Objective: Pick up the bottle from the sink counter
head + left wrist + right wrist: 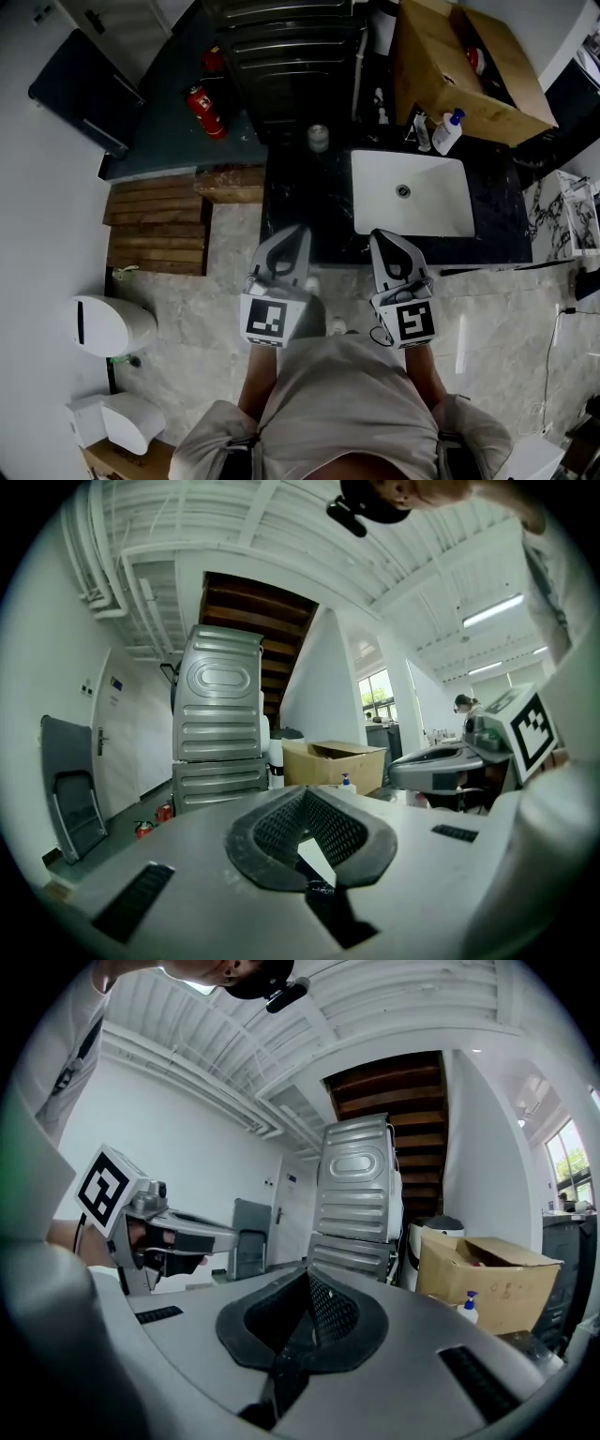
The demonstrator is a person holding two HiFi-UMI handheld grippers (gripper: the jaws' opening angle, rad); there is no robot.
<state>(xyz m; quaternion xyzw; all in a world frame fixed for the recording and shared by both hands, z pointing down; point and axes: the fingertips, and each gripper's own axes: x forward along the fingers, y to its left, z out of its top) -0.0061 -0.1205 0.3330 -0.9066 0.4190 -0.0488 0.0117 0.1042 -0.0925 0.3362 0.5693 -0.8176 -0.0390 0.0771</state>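
The bottle (448,131), white with a blue pump top, stands at the back right of the black sink counter (300,202), beside the cardboard box. It shows small and far in the left gripper view (346,782) and the right gripper view (469,1307). My left gripper (295,230) and right gripper (382,234) are held side by side at the counter's front edge, pointing level towards it. The jaws of the left gripper (305,794) and of the right gripper (307,1274) are closed with nothing between them. Both are well short of the bottle.
A white basin (412,192) is set in the counter. An open cardboard box (469,66) stands behind it, a small jar (319,138) at the back left. A ribbed metal cabinet (291,56), a red fire extinguisher (204,111) and wooden slats (159,225) lie to the left.
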